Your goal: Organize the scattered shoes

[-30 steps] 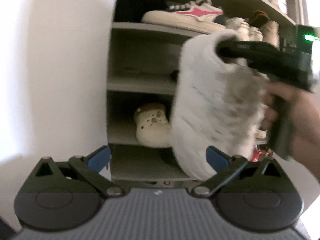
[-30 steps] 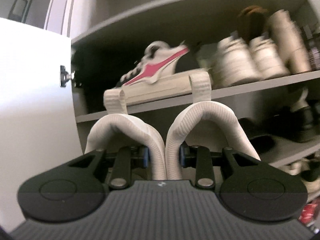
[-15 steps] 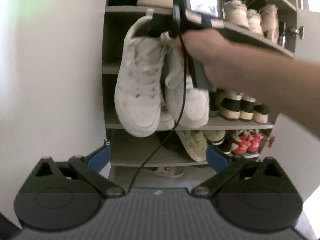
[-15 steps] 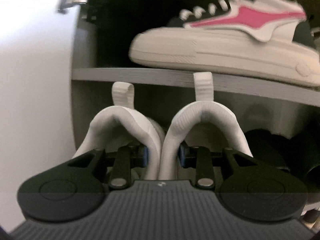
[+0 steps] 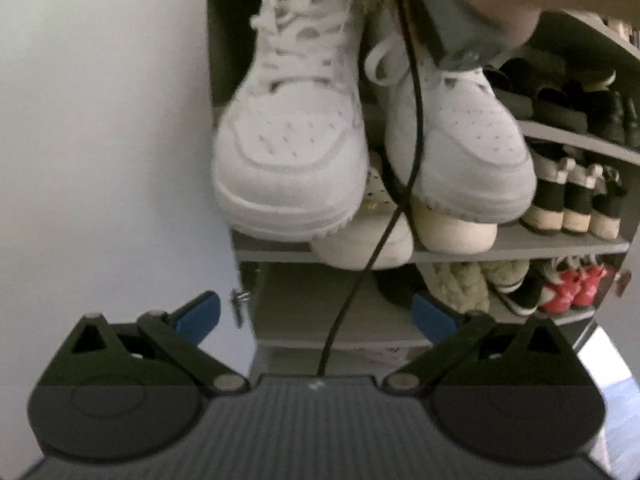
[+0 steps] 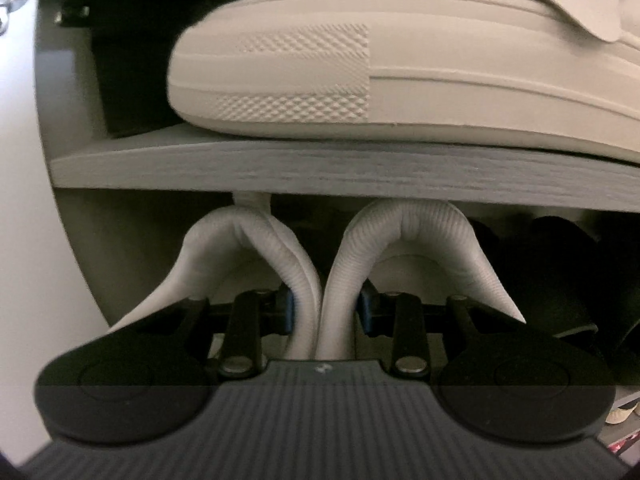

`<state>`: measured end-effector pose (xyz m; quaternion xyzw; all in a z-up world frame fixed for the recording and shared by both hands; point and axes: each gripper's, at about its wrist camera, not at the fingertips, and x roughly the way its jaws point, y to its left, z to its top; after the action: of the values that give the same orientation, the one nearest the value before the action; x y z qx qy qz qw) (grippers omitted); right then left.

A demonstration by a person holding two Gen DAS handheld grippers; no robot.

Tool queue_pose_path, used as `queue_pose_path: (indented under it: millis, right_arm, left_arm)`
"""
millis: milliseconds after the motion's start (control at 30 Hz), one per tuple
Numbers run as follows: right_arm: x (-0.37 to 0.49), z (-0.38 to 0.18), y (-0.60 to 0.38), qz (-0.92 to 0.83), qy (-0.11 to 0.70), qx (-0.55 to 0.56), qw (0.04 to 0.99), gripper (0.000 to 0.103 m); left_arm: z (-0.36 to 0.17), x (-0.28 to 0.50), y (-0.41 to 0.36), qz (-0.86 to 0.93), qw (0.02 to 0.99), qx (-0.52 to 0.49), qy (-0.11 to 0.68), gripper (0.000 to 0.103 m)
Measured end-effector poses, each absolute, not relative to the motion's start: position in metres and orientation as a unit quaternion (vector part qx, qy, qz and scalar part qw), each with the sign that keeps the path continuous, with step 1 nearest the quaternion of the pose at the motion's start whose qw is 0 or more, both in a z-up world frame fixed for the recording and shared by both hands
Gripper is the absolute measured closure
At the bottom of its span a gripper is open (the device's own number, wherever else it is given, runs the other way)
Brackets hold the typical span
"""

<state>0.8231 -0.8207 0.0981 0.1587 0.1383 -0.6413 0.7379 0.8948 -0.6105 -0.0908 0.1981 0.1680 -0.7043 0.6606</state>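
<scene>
Shoes are the matter here: a pair of white sneakers (image 5: 360,132) is carried toes down in front of the open shelves (image 5: 520,246). On the left, the left gripper (image 5: 316,312) is held back and low, its blue pads spread wide with nothing between them, apparently kept free. Further right, the right gripper (image 6: 325,308) is clenched on the two inner heel collars, pinched together so that both sneakers are moved as one. Their heels sit just under the shelf board (image 6: 320,166) bearing a pink-striped sneaker (image 6: 400,60), probably bound for that lower level.
</scene>
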Motion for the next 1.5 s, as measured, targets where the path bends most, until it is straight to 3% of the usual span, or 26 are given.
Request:
queue_pose_path:
  millis: [367, 800, 933, 1033, 1267, 1500]
  right_arm:
    - [0.837, 0.101, -0.838, -0.646, 0.168, 0.189, 0.720, 0.067]
    - [0.839, 0.103, -0.841, -0.620, 0.180, 0.206, 0.736, 0.062]
    - [0.840, 0.107, -0.833, -0.623, 0.166, 0.195, 0.739, 0.051]
    - [0.840, 0.117, -0.820, -0.628, 0.153, 0.167, 0.744, 0.023]
    - [0.830, 0.129, -0.789, -0.610, 0.143, 0.147, 0.766, 0.022]
    - [0.822, 0.104, -0.720, -0.596, 0.120, -0.015, 0.794, 0.022]
  left_arm:
    - [-0.079, 0.870, -0.644, -0.733, 0.647, 0.139, 0.155, 0.000]
    - [-0.064, 0.868, -0.660, -0.732, 0.629, 0.172, 0.197, 0.000]
    - [-0.059, 0.869, -0.658, -0.732, 0.631, 0.173, 0.189, 0.000]
    - [-0.046, 0.866, -0.653, -0.736, 0.639, 0.161, 0.154, 0.000]
    - [-0.022, 0.867, -0.661, -0.745, 0.632, 0.163, 0.138, 0.000]
    - [-0.019, 0.868, -0.675, -0.749, 0.624, 0.173, 0.141, 0.000]
